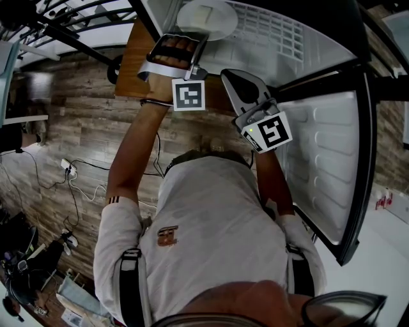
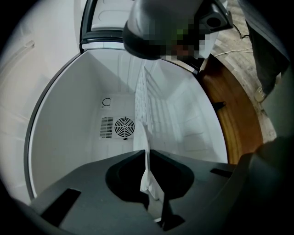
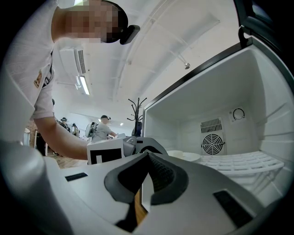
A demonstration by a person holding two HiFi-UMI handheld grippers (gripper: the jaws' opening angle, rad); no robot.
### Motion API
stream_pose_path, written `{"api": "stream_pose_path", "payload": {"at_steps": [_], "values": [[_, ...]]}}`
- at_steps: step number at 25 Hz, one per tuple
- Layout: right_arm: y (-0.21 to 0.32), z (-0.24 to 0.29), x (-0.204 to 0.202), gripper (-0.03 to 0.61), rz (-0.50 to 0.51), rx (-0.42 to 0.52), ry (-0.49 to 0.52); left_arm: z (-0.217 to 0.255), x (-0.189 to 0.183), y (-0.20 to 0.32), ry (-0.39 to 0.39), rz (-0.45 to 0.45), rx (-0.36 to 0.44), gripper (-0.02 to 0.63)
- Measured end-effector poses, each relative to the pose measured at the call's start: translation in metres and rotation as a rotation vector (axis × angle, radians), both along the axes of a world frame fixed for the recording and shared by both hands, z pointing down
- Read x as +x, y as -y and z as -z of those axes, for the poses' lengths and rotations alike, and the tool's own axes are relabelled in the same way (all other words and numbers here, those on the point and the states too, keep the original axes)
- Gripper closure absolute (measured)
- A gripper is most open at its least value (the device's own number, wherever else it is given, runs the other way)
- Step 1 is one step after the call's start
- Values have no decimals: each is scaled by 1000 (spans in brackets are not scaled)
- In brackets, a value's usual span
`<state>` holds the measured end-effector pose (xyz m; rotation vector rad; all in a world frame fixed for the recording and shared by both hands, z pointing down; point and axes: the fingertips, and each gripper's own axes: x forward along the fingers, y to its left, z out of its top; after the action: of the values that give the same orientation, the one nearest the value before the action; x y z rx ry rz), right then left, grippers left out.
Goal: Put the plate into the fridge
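The plate [image 1: 206, 19] lies flat at the front of the fridge's [image 2: 69, 128] wire shelf [image 1: 275, 32] and seems to rest on it. Its near rim is pinched edge-on in the left gripper [image 1: 199, 48], whose jaws are clamped thin on it. So the plate sits straight ahead of that gripper, along the line it points. The right gripper [image 1: 230, 76] hangs just beside and a little further back at the fridge mouth, jaws together on nothing. The left hand is plainly the nearer. Letting go and backing straight out looks like what remains.
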<state>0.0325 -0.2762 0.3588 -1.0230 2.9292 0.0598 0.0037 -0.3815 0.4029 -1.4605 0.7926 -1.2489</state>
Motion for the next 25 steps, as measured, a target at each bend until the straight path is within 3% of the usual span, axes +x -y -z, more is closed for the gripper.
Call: {"api": "stream_pose_path", "payload": {"at_steps": [7, 10, 21, 25], "values": [[-3, -1, 0, 546, -3, -2, -2, 2, 1, -1, 4, -17, 6, 540], [-3, 0, 1, 546, -5, -3, -2, -3, 4, -3, 7, -33, -21, 472], [-4, -5, -5, 546, -2, -11, -6, -13, -1, -7, 23, -36, -29, 420], [-4, -6, -7, 546, -4, -13, -6, -8, 0, -11, -7, -61, -1, 419]]}}
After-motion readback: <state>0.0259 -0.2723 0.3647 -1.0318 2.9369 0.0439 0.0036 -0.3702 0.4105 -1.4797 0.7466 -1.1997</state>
